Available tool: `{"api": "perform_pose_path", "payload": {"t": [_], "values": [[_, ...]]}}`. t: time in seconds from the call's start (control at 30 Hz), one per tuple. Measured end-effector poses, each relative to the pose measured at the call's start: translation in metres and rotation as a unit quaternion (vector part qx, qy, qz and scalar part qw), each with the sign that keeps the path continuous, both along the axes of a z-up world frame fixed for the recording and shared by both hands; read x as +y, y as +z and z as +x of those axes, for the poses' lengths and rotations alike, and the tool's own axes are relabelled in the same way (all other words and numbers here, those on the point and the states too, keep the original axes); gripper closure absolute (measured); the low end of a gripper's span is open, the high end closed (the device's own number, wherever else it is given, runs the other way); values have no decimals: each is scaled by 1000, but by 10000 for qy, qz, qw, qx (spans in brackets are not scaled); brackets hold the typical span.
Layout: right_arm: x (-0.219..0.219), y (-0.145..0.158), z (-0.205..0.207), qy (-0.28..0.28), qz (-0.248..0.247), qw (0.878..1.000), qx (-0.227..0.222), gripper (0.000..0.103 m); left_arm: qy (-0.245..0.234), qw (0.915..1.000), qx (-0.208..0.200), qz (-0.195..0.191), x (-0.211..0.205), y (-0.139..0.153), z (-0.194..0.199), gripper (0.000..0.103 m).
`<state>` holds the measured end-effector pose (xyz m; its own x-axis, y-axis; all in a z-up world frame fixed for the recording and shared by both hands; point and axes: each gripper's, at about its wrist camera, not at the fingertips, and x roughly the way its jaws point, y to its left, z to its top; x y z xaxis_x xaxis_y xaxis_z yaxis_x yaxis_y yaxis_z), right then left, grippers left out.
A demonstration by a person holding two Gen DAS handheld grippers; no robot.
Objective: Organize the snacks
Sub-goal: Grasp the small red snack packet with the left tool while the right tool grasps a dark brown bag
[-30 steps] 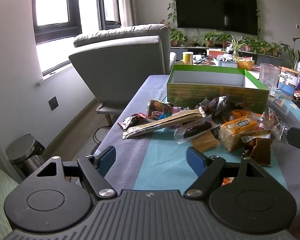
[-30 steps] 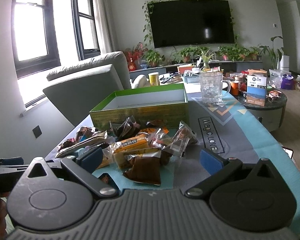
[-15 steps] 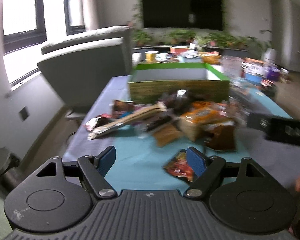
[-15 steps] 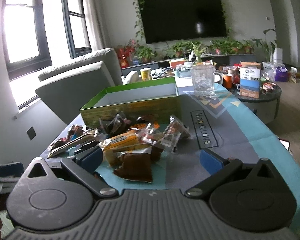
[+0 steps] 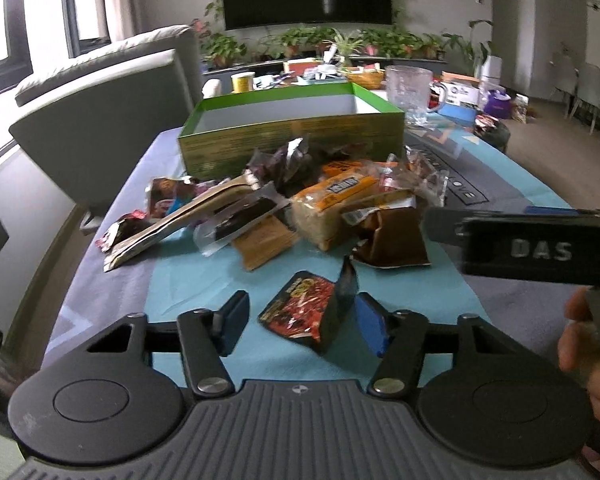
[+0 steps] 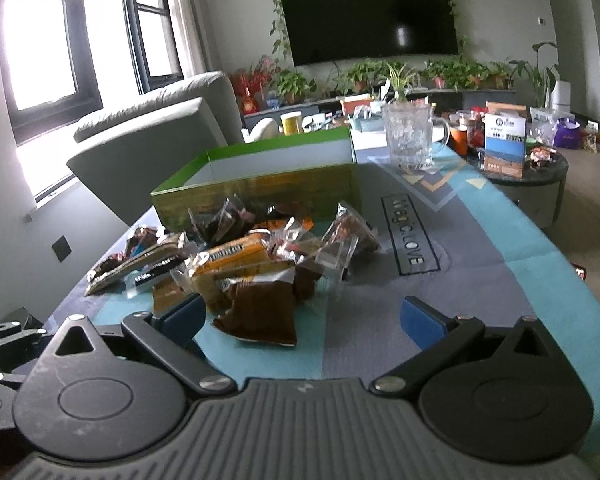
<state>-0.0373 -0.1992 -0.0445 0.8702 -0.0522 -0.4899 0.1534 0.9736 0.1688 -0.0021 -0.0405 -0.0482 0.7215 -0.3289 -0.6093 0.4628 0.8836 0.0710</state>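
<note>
Red snack packet (image 5: 300, 312) between closing left gripper (image 5: 302, 326) jaws, not yet pinched; right gripper (image 6: 304, 320) open, empty.

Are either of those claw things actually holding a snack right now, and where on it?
Not yet. The left gripper is closing around a red-and-black snack packet; its right pad is near the upturned edge, but no firm pinch shows. The right gripper holds nothing.
</note>
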Motion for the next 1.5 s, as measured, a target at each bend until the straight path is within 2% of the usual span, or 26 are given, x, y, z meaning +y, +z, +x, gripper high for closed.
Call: {"api": "perform_pose_path", "payload": {"t": [0.03, 0.1, 0.13, 0.2, 0.23, 0.5, 0.63, 0.77, 1.0, 1.23, 1.5], "values": [[-1, -2, 3, -8, 4, 10000, 42, 48, -59, 10000, 18, 42, -3, -1, 1, 56], [-2, -5, 8, -51, 21, 9999, 115, 48, -137, 9998, 99, 106, -7, -5, 6, 77], [-2, -6, 9, -66, 34, 9999, 147, 48, -163, 9997, 155, 95, -8, -7, 9, 82], [-4, -8, 12, -79, 67, 9997, 200, 48, -204, 9995, 234, 2, -8, -8, 14, 100], [-4, -9, 13, -83, 78, 9997, 222, 48, -216, 9994, 251, -39, -7, -8, 15, 102], [-1, -11, 25, 186, 224, 9992, 263, 48, 53, 9998, 72, -183, 10, 5, 17, 102], [10, -10, 37, 408, 160, 9986, 286, 48, 220, 9995, -91, -197, 21, 13, 18, 102], [20, -13, 46, 560, 55, 9978, 364, 48, 418, 9989, -78, -215, 31, 14, 25, 102], [22, -25, 61, 351, 33, 9973, 638, 48, 580, 9978, 53, -317, 43, 8, 35, 102], [29, -27, 67, 100, -426, 9968, 662, 48, 629, 9973, 74, -383, 46, 6, 34, 102], [7, -20, 51, 63, 74, 9978, 661, 49, 621, 9970, -103, -450, 45, 15, 21, 102]]}}
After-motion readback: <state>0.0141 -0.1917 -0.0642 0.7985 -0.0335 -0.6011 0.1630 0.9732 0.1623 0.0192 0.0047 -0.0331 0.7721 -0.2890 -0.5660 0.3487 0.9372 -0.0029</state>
